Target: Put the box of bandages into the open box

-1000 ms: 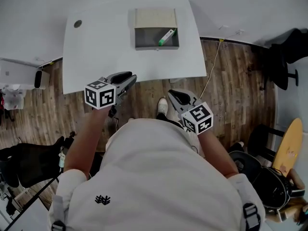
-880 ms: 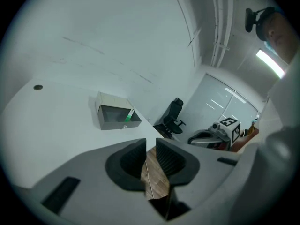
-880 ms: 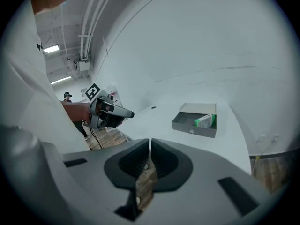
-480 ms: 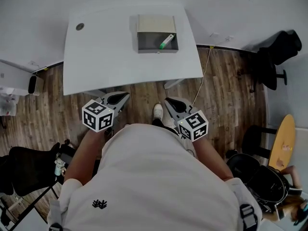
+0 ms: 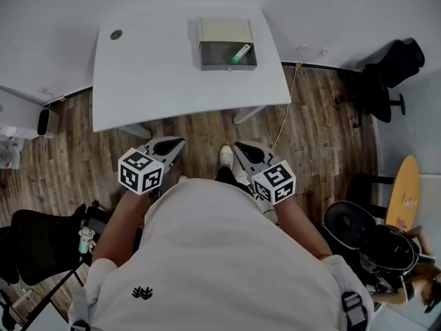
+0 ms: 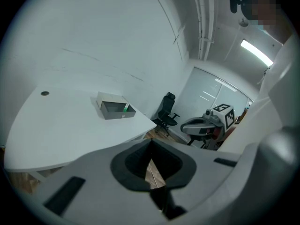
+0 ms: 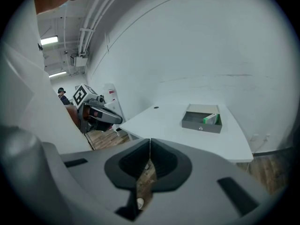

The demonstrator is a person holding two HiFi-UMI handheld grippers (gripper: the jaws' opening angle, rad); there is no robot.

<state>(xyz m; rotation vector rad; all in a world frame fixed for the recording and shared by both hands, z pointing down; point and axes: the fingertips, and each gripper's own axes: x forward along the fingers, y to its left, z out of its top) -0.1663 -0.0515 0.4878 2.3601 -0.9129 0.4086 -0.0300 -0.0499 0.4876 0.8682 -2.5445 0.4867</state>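
The open grey box (image 5: 228,54) stands at the far edge of the white table (image 5: 151,67). The green-and-white box of bandages (image 5: 240,53) lies inside it, at its right side. Both also show in the left gripper view, box (image 6: 116,110) and bandages (image 6: 125,108), and in the right gripper view, box (image 7: 201,122) and bandages (image 7: 211,119). My left gripper (image 5: 177,142) and right gripper (image 5: 238,145) are held close to the person's body, over the wooden floor and short of the table. Both are shut and hold nothing.
A round cable hole (image 5: 116,34) marks the table's far left corner. A black office chair (image 5: 386,67) stands at the right, a cable (image 5: 286,116) hangs down from the table's right edge, and dark bags (image 5: 375,243) lie at the lower right. Another chair (image 5: 34,243) is at the lower left.
Both grippers have drawn back from the table's front edge toward the body. The left gripper's jaws have closed. The box and bandages have not moved.
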